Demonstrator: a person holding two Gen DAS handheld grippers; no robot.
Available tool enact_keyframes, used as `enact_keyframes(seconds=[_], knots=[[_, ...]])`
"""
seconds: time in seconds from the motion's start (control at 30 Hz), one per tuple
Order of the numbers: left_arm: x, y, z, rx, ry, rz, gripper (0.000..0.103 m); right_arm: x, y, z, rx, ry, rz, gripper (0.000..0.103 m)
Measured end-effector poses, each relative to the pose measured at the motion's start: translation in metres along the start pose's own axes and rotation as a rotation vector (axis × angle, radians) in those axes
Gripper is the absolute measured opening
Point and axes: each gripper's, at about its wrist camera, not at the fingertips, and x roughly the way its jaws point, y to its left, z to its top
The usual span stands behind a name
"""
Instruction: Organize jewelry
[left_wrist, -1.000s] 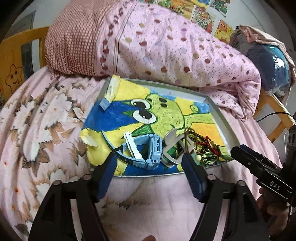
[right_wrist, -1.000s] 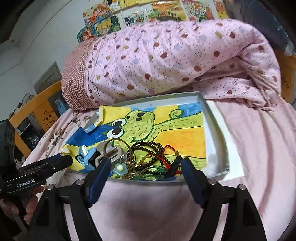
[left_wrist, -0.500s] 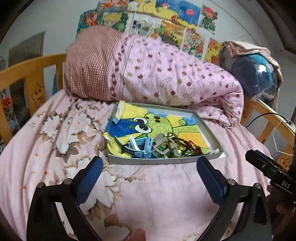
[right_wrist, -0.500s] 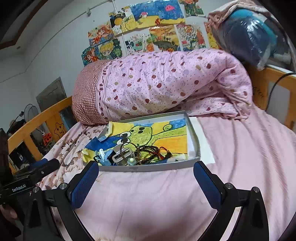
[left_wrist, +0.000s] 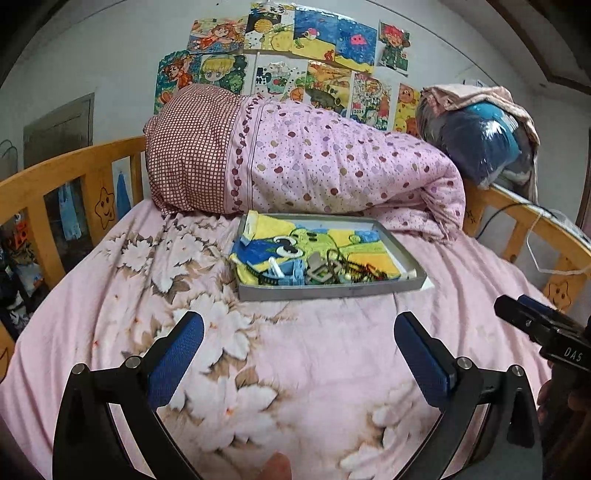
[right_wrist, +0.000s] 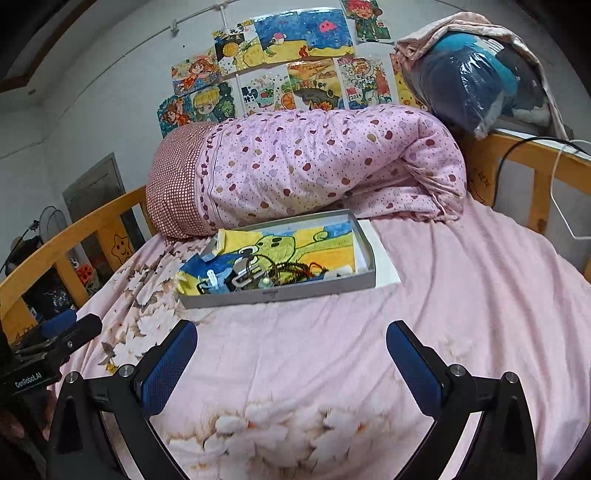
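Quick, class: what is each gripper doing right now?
Left gripper: jaws open, holding nothing.
Right gripper: jaws open, holding nothing.

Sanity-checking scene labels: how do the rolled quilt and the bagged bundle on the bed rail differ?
The rolled quilt is pink with dots and a checked end; the bagged bundle is dark blue and teal. The quilt is bare fabric, the bundle sits in shiny clear plastic with a pinkish cloth draped over it. The quilt lies on the mattress right behind the tray; the bundle perches on the wooden rail. Both are soft bedding-like rolls.
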Motion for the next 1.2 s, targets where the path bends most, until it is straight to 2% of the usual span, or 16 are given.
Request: enact_keyframes(seconds=[0.33, 1.2], knots=[[-0.004, 0.001, -0.026, -0.006, 0.031, 0.011, 0.101, 0.0, 0.006, -0.016, -0.057, -0.02, -0.035, 0.103], [0.0, 0.004, -0.029, -0.016, 0.047, 0.008, 0.101, 0.003, 0.001, -0.021, -0.053, -0.017, -0.029, 0.103]])
